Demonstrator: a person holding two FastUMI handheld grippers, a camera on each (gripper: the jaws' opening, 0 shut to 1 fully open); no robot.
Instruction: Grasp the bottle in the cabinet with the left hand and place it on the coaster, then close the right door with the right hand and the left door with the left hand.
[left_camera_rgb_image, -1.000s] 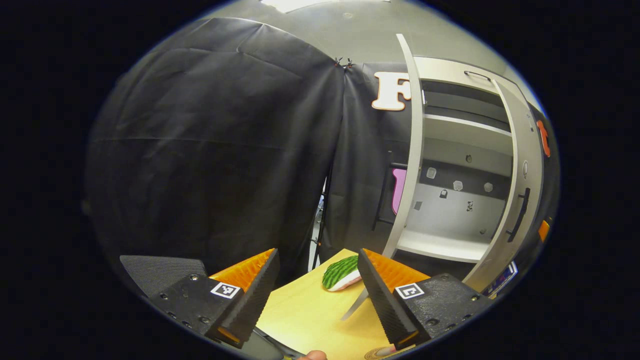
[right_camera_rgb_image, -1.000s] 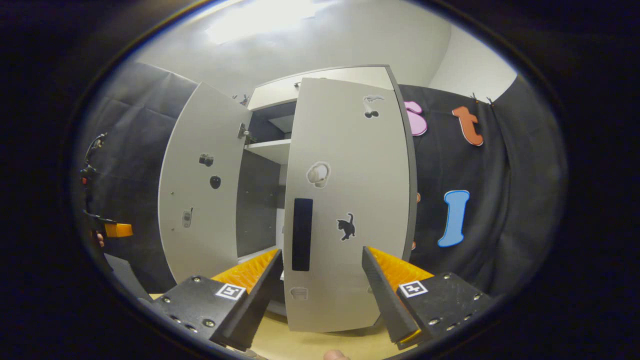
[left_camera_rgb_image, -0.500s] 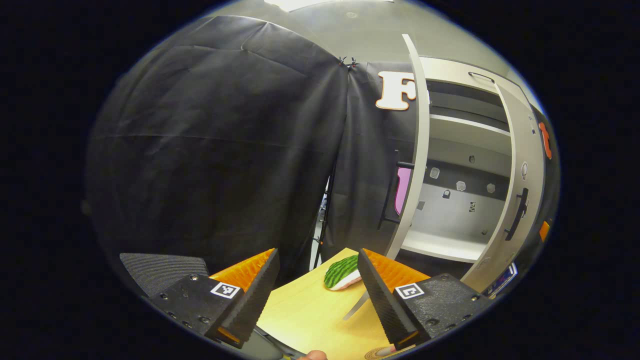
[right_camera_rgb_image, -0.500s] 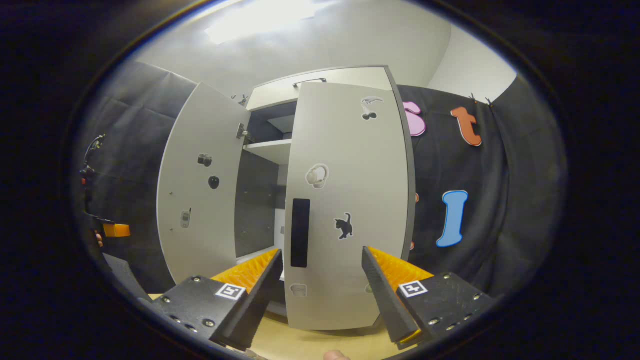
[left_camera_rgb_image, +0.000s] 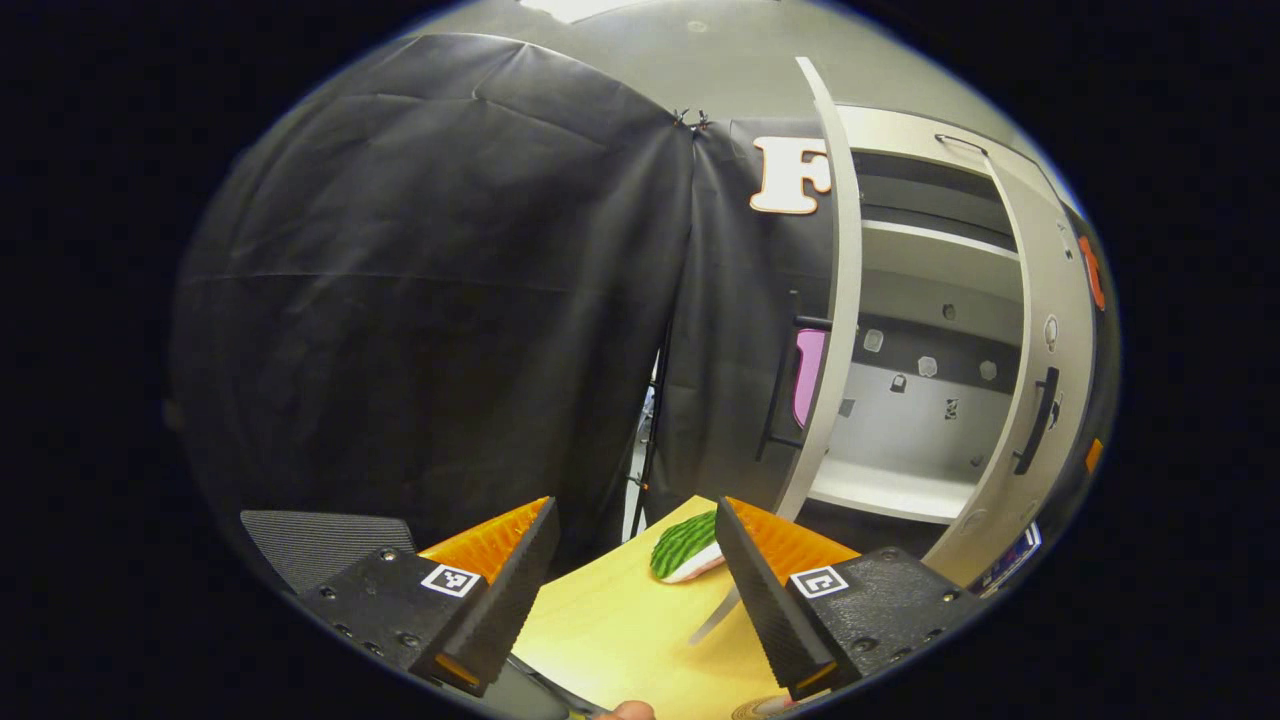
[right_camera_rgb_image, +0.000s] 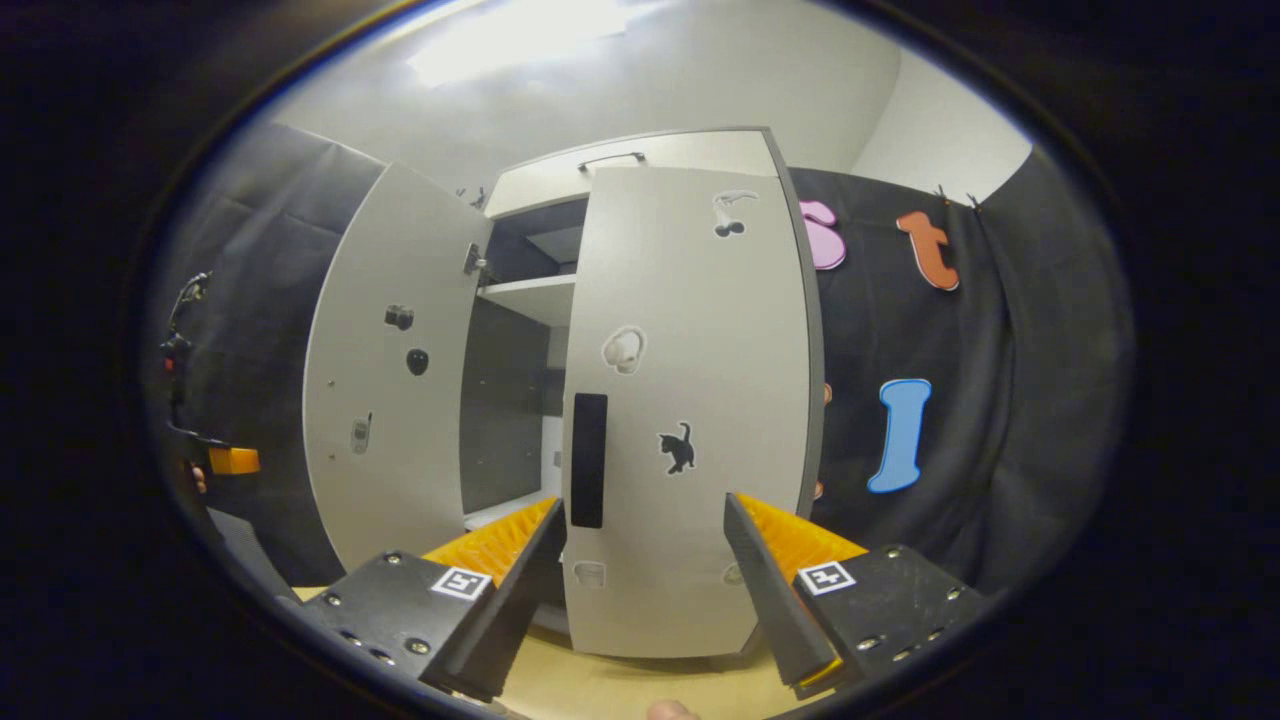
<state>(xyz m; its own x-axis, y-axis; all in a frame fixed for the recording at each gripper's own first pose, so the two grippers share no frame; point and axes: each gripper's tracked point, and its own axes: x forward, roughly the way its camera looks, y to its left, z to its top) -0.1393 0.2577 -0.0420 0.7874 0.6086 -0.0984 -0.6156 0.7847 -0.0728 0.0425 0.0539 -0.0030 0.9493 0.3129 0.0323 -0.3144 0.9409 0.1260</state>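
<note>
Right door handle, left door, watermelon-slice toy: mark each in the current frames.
right door handle (right_camera_rgb_image: 588, 460), right gripper view, middle of the dark vertical bar.
left door (right_camera_rgb_image: 385, 400), right gripper view, bare inner face of the open panel.
watermelon-slice toy (left_camera_rgb_image: 682, 545), left gripper view, green striped rind.

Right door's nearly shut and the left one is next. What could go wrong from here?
1. The right gripper is open with the right door between its fingers; a finger could snag the handle.
2. The left door stands wide open beside the left gripper; swinging it could sweep the watermelon slice on the table.
</note>
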